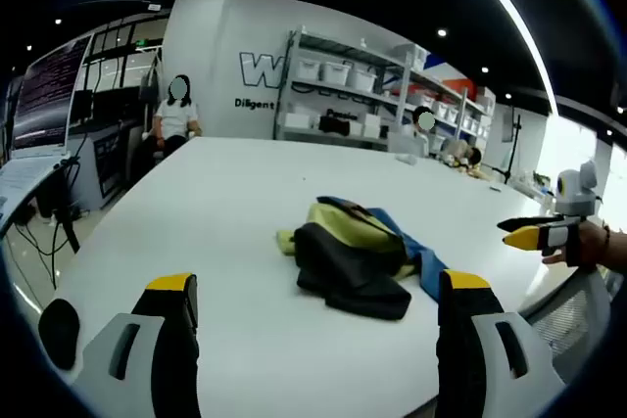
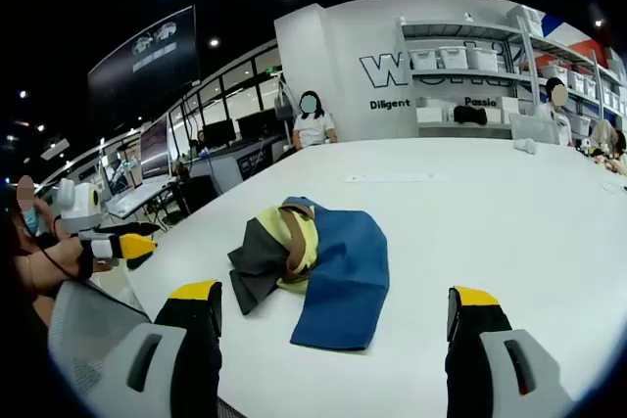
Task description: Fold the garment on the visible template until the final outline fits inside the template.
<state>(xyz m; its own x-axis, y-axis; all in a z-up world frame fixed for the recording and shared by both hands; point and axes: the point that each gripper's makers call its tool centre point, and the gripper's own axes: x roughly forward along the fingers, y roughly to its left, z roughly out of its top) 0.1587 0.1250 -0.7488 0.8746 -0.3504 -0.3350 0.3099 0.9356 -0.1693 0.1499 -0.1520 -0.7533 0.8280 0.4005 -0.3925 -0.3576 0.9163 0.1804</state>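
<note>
Left gripper [image 1: 318,291]: both jaws stand wide apart with nothing between them, their yellow-tipped ends held above the near part of the white table [image 1: 196,203]. Right gripper [image 2: 333,305]: its jaws are likewise spread wide and hold nothing, also raised over the table's near edge.

Garment [image 1: 358,256]: it lies crumpled in a loose heap on the table, ahead of the left gripper and apart from both jaws. In the left gripper view the heap shows a black layer nearest the camera, a yellow-green layer behind it and a blue strip along its right side. In the right gripper view the garment [image 2: 318,256] shows a broad blue panel spread flat toward the camera, with the black and yellow-green parts bunched on its left side. No gripper touches it.

The right gripper also appears at the right edge of the left gripper view [image 1: 539,234], held by a hand [image 1: 588,245], well to the side of the garment and off the table edge. The left gripper appears at the left edge of the right gripper view [image 2: 122,245], likewise held to the side of the garment.

Beyond the garment, a seated person [image 1: 176,115] is at the far end of the table, with shelving [image 1: 362,95] carrying white bins against the wall behind.
</note>
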